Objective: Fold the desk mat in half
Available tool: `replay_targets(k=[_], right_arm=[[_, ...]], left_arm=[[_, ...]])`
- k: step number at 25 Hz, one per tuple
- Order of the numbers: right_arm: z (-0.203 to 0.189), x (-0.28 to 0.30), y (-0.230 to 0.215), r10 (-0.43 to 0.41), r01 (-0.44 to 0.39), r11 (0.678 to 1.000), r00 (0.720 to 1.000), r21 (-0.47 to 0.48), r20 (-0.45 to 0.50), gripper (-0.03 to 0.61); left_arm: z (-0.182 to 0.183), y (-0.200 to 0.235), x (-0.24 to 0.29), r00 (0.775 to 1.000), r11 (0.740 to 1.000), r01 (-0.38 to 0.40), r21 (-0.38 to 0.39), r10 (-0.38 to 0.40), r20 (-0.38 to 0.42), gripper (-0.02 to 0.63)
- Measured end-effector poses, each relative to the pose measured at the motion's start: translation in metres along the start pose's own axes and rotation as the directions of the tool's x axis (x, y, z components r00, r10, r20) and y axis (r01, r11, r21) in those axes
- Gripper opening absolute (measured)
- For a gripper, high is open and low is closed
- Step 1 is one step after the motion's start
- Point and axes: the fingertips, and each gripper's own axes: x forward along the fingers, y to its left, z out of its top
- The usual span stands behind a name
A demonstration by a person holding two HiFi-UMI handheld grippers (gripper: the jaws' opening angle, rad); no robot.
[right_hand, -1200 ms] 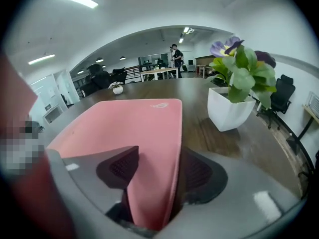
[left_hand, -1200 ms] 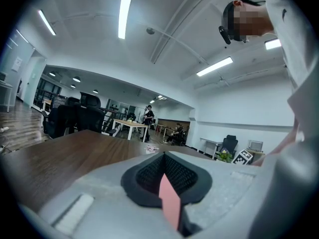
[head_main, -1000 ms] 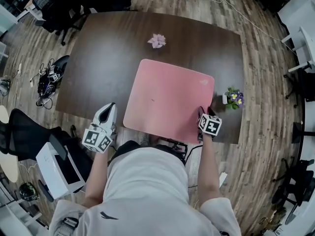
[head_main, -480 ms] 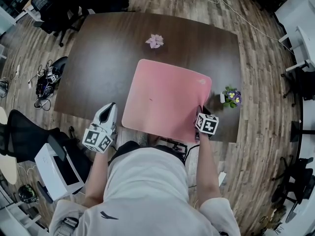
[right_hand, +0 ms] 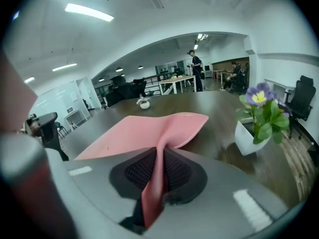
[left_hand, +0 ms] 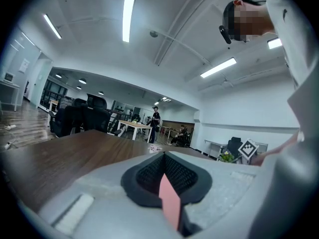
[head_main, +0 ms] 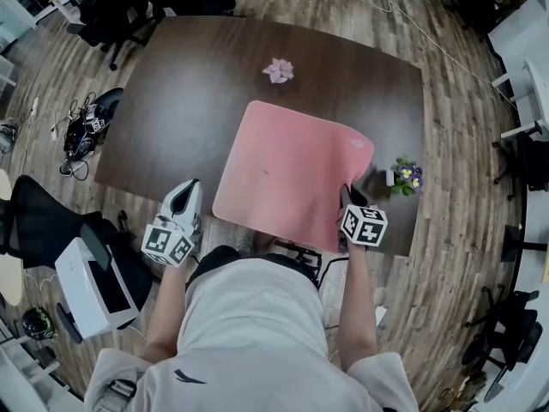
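Note:
The pink desk mat point(head_main: 287, 174) lies on the dark wooden table point(head_main: 189, 84), its right side lifted and curled. My right gripper point(head_main: 347, 198) is at the mat's near right corner, and its jaws are closing with that corner pinched between the black pads. In the right gripper view the mat point(right_hand: 144, 128) rises in a fold out of the right gripper point(right_hand: 159, 158). My left gripper point(head_main: 190, 192) hovers at the table's front edge, just left of the mat and apart from it. In the left gripper view, that gripper point(left_hand: 164, 169) has its pads together.
A potted purple flower point(head_main: 405, 174) stands right of the mat, close to my right gripper, also in the right gripper view point(right_hand: 256, 121). A small pink flower ornament point(head_main: 277, 70) sits beyond the mat. Office chairs, floor cables point(head_main: 81, 136) and a white box point(head_main: 94, 290) surround the table.
The right gripper's jaws have come together on the mat's near right corner, and the mat's right side has lifted and curled. The left gripper has stayed in place.

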Motion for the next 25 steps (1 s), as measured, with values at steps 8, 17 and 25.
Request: replay_targets(k=[8,17,25], right_arm=[[0.046,-0.001,0.084,0.220,-0.218,0.975,0.974,-0.034,0.050,0.041],[0.063,0.044,0.175,0.419,-0.419,0.908,0.908,-0.031,0.007,0.041],[0.058,0.123,0.237,0.412,-0.408,0.909,0.911,0.088,-0.033,0.043]], left_arm=[[0.002,0.013,-0.025,0.997,0.997,-0.078,0.002,0.077,0.013,0.005],[0.006,0.041,-0.074,0.977,0.978,-0.208,-0.013,0.209,0.043,0.005],[0.002,0.074,-0.119,0.953,0.954,-0.297,-0.034,0.299,0.050,0.005]])
